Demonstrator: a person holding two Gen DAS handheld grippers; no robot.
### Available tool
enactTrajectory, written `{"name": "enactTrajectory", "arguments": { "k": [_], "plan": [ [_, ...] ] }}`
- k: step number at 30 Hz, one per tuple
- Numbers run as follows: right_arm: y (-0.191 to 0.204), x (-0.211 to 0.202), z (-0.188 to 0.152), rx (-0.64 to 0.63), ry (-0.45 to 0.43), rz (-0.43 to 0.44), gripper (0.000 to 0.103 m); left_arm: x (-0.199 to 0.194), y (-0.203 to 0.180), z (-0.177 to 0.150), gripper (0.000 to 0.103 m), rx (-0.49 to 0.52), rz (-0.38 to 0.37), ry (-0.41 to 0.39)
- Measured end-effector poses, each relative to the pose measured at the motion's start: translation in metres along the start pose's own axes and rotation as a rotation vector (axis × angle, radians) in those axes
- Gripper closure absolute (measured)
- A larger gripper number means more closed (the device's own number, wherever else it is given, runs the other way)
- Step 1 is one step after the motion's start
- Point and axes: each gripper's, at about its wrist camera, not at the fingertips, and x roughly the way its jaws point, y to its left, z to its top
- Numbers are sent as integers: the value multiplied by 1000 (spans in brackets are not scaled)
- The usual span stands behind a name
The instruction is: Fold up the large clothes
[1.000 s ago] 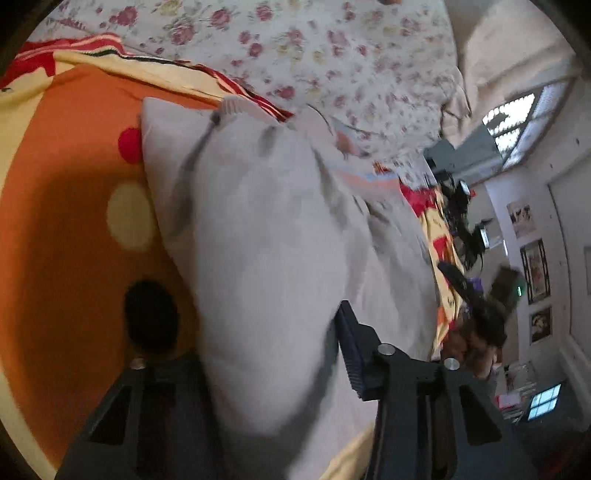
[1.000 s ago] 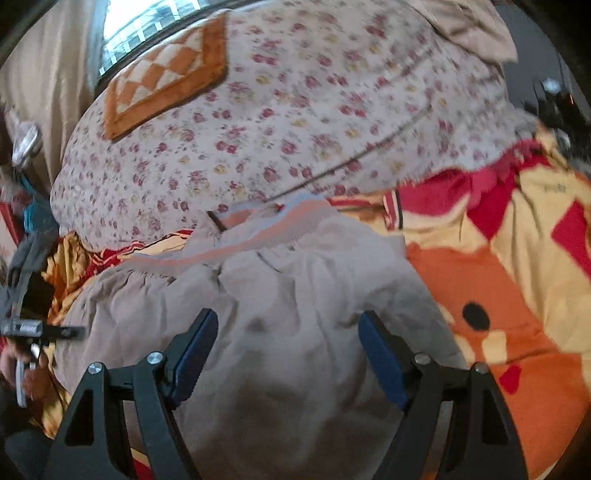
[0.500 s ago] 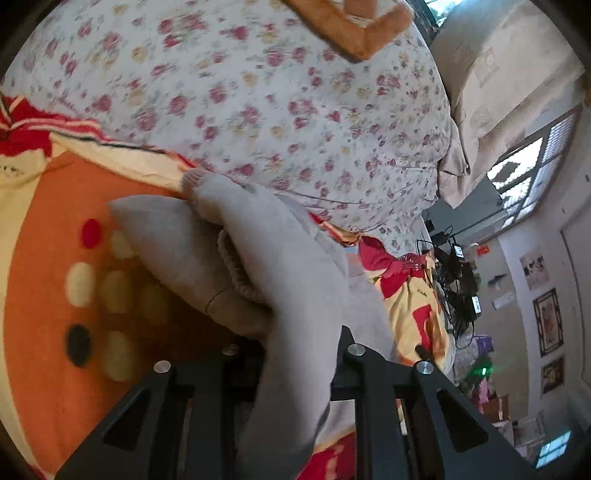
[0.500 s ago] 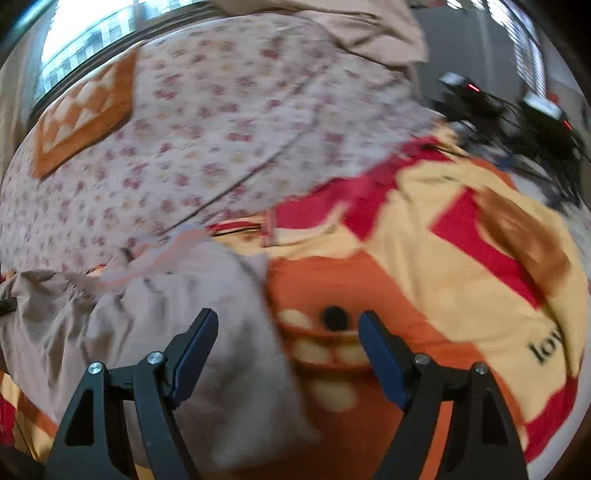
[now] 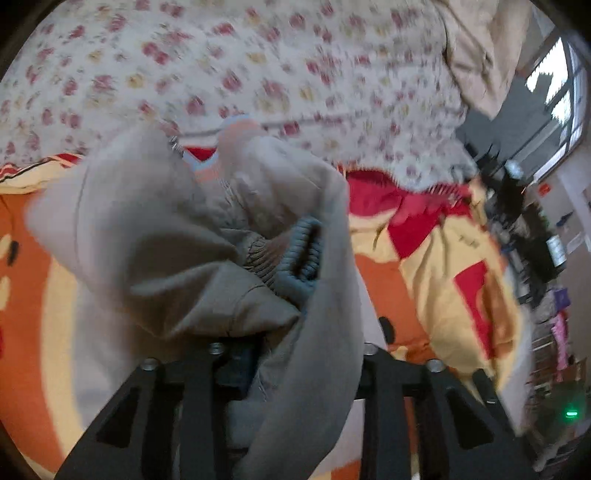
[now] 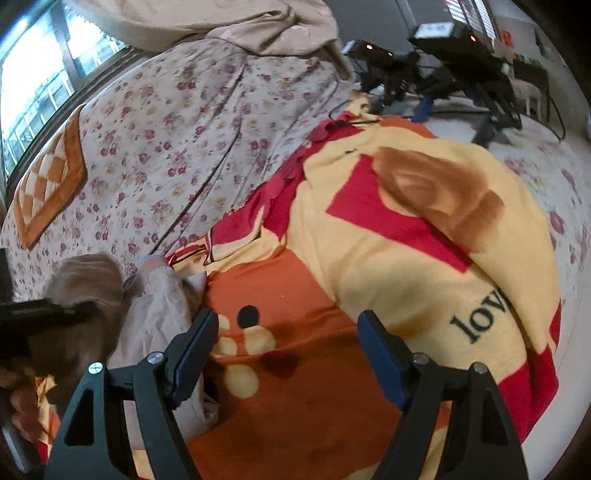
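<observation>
A large beige-grey garment (image 5: 155, 236) with ribbed cuffs is bunched up in front of my left gripper (image 5: 291, 354), which is shut on its fabric and holds it above the orange cartoon blanket (image 5: 22, 302). In the right wrist view the same garment (image 6: 159, 314) lies at the left on the blanket (image 6: 295, 369). My right gripper (image 6: 288, 350) is open and empty over the orange part of the blanket, to the right of the garment.
A floral bedspread (image 6: 177, 129) covers the bed behind the blanket, with an orange checked cushion (image 6: 48, 184) at the far left. Camera stands and cables (image 6: 443, 55) stand past the bed's far side. A beige quilt (image 6: 221, 26) is heaped at the back.
My left gripper has closed on the garment and lifted it, bunching it up. My right gripper has swung to the right, off the garment and over the bare blanket.
</observation>
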Motion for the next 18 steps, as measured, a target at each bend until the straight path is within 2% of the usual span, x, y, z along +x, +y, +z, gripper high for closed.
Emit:
{"name": "enactTrajectory", "arguments": {
  "k": [2,4,6,9,11,14,16,18],
  "plan": [
    [-6,2,0,13,12,1,22,6,-7,-11,74,7,15,-15],
    [-11,2,1,25,13,3,22,-2,-8,-15,71,10,-10,-34],
    [-14,1,1,32,6,2,22,-17,-5,-12,71,-22,-86,-44],
    [-13,1,1,45,-1,5,22,-49,-2,-2,71,-80,-238,-57],
    [-8,3,1,34,-4,6,22,-79,0,0,71,-61,-295,-91],
    [6,4,0,3,-14,6,23,-121,9,-3,70,-13,-267,-167],
    [15,0,0,-20,-42,10,24,-136,23,-10,70,5,-190,-207],
    [24,-10,0,-40,-90,27,26,-134,40,-16,70,-9,-133,-196]
  ]
}}
